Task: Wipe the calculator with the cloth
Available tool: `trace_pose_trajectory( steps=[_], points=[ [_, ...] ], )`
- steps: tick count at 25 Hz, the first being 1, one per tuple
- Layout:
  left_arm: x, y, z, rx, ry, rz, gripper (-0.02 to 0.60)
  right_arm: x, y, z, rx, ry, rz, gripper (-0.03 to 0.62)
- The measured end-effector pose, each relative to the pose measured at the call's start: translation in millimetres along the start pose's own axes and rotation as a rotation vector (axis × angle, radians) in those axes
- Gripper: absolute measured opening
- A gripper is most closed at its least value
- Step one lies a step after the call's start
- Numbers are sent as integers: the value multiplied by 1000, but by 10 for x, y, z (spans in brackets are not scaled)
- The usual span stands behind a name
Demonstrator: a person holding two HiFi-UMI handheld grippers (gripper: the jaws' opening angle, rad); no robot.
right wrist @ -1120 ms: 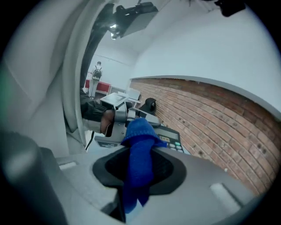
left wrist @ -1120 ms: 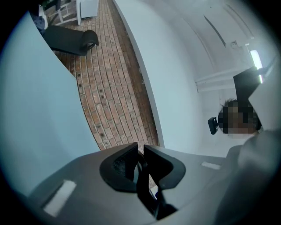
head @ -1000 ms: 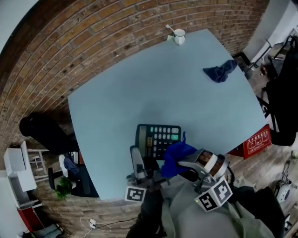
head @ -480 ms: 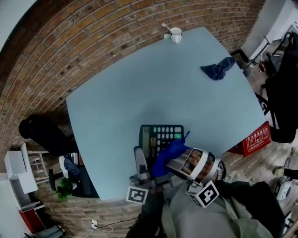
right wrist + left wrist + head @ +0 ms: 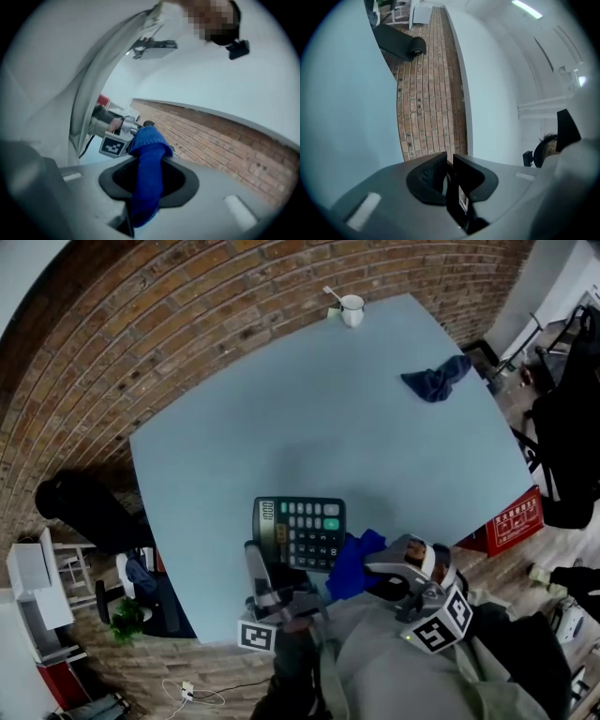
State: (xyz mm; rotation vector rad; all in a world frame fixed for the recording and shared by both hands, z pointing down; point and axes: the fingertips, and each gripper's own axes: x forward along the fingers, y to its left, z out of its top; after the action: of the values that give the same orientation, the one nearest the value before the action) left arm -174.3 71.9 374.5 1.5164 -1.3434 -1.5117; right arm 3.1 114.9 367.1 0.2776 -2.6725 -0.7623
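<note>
Calculator [image 5: 300, 532]: located at the near edge of the light blue table [image 5: 281, 418], its near-left edge clamped between the left gripper's [image 5: 274, 579] jaws. Blue cloth [image 5: 353, 563]: pinched in the right gripper [image 5: 375, 570], just right of the calculator. A dark cloth [image 5: 436, 381] and a white mug [image 5: 352, 310] are placed far off, toward the right.

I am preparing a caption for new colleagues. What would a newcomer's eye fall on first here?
Most striking is the bright blue cloth clamped in the right gripper, beside the dark calculator near the front edge of the pale blue table. The left gripper grips the calculator's near side. Farther off lie a dark blue rag and a white mug.
</note>
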Motion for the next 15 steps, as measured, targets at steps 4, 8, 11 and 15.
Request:
trace_pose_trajectory(
  steps=[4, 8, 11, 15],
  points=[
    [12, -93, -63, 7, 38, -40, 40, 0, -352, -93, 178, -44, -48, 109],
    [-29, -131, -142, 20, 68, -46, 40, 30, -760, -188, 258, -85, -107, 110],
    [-49, -109, -151, 22, 58, -35, 40, 30, -812, -269, 332, -85, -111, 109],
    [-39, -35, -51, 9, 1, -8, 38, 60, -538, -72, 362, -126, -9, 109]
  ],
)
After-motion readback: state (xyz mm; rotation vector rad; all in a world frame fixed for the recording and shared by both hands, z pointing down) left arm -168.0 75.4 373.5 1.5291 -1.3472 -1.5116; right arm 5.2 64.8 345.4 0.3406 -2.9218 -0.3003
